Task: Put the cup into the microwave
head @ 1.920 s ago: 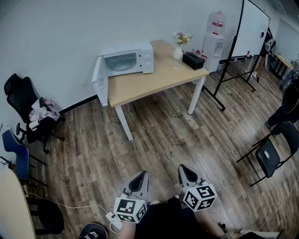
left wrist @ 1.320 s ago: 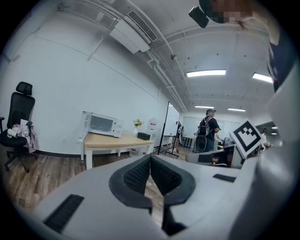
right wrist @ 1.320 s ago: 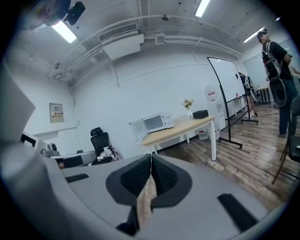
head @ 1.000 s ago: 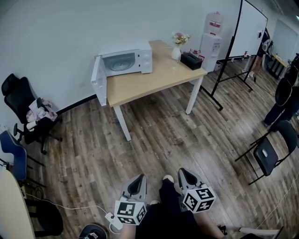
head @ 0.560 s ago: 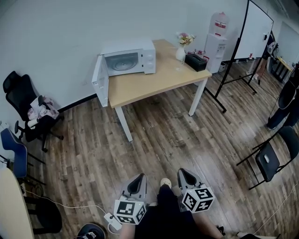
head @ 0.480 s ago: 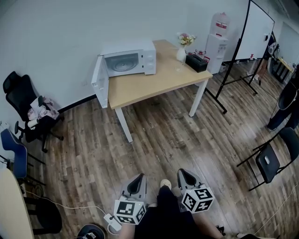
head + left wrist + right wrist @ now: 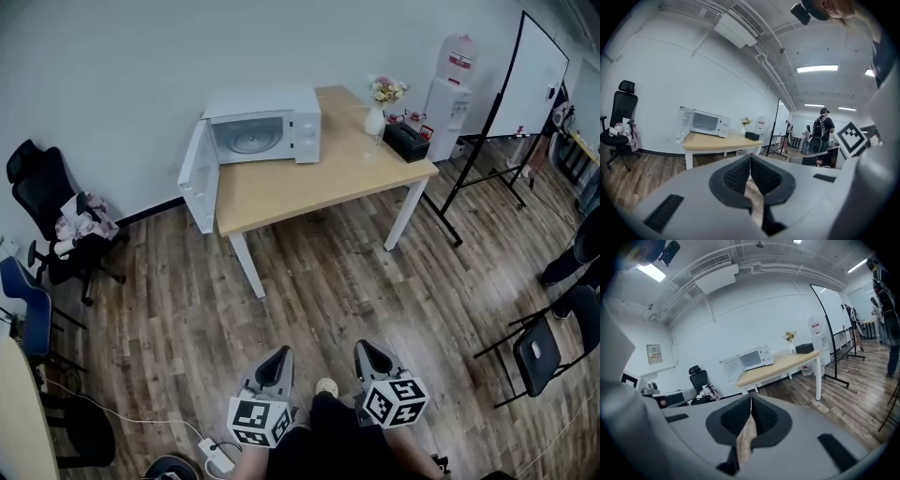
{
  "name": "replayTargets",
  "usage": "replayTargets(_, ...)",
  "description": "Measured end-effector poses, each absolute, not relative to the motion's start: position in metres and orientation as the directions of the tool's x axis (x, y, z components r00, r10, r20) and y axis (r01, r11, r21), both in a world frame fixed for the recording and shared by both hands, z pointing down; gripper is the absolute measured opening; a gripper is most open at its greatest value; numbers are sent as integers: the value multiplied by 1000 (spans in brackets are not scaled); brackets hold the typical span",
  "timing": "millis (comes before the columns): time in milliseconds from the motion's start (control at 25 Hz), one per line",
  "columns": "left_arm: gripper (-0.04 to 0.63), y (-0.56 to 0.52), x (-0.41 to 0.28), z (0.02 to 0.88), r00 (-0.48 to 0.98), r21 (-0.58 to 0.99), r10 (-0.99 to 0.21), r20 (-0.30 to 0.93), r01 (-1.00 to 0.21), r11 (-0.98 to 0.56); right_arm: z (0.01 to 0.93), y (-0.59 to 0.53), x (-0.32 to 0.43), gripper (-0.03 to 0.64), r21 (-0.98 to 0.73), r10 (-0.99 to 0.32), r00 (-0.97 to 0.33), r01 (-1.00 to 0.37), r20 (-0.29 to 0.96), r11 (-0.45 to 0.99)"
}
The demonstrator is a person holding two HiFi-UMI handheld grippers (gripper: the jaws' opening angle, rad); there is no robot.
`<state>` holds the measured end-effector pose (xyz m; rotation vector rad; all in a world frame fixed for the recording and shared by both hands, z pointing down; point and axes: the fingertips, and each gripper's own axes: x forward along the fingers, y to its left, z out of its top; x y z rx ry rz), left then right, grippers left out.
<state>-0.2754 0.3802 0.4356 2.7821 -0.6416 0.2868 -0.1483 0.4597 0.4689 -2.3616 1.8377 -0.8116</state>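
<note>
Head camera overhead, both others low, all facing microwave (image 7: 272, 131).

Legible text: none; red label (image 7: 462, 59) on water dispenser (image 7: 446, 101) and wall notice (image 7: 654, 354) too small to read.

The light wooden surface (image 7: 314, 183) stands on white legs on the brown plank floor (image 7: 328, 295). On it sit a white microwave (image 7: 272, 131) with its door open, a white vase (image 7: 375, 121) of flowers and a black box (image 7: 406, 142).

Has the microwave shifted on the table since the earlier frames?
No. The microwave still sits at the table's back left corner, its door swung open past the edge.
</note>
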Motion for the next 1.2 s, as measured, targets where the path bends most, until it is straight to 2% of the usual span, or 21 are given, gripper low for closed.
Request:
replayTargets(600, 5, 313, -198, 443, 863, 214, -449, 232, -496, -842, 476, 384, -66, -5, -352, -928, 117, -903, 353, -247)
replayTargets(1200, 6, 304, -174, 453, 853, 237, -462, 245, -514, -824, 479, 376, -38, -5, -365, -926, 103, -898, 363, -244)
